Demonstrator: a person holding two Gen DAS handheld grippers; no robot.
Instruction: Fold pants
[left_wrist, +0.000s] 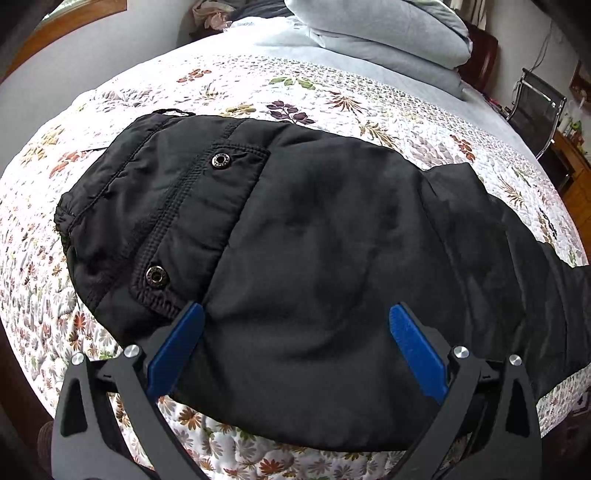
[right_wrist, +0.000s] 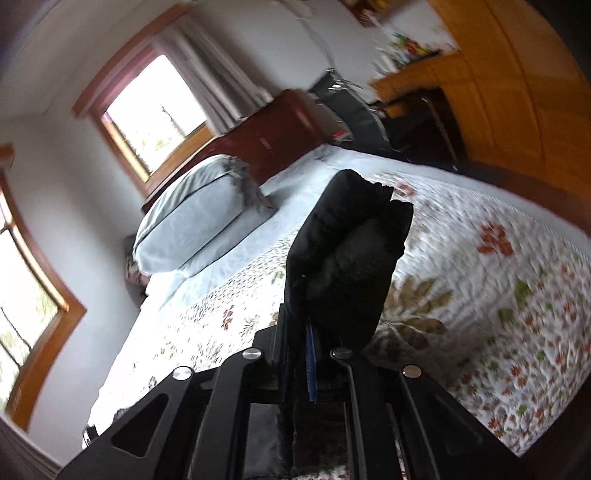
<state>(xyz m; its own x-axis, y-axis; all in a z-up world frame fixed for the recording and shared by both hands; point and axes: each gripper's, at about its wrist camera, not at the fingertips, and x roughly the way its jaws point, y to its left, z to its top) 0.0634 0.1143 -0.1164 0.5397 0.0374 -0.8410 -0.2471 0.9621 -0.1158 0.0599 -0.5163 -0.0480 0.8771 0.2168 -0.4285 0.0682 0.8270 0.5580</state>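
Note:
Black padded pants (left_wrist: 295, 240) lie on the floral quilt (left_wrist: 258, 85) of a bed, waistband with two metal snaps at the left, legs running off to the right. My left gripper (left_wrist: 295, 325) is open, its blue fingers (left_wrist: 177, 347) spread just above the near part of the pants, holding nothing. In the right wrist view my right gripper (right_wrist: 314, 332) is shut on a bunched end of the black pants (right_wrist: 347, 251) and holds it lifted above the quilt (right_wrist: 480, 295). That view is tilted and blurred.
Light blue pillows (left_wrist: 388, 40) and a blue sheet lie at the head of the bed. A black chair (left_wrist: 535, 107) and wooden furniture (right_wrist: 498, 74) stand beside the bed. Windows (right_wrist: 155, 110) are in the wall behind.

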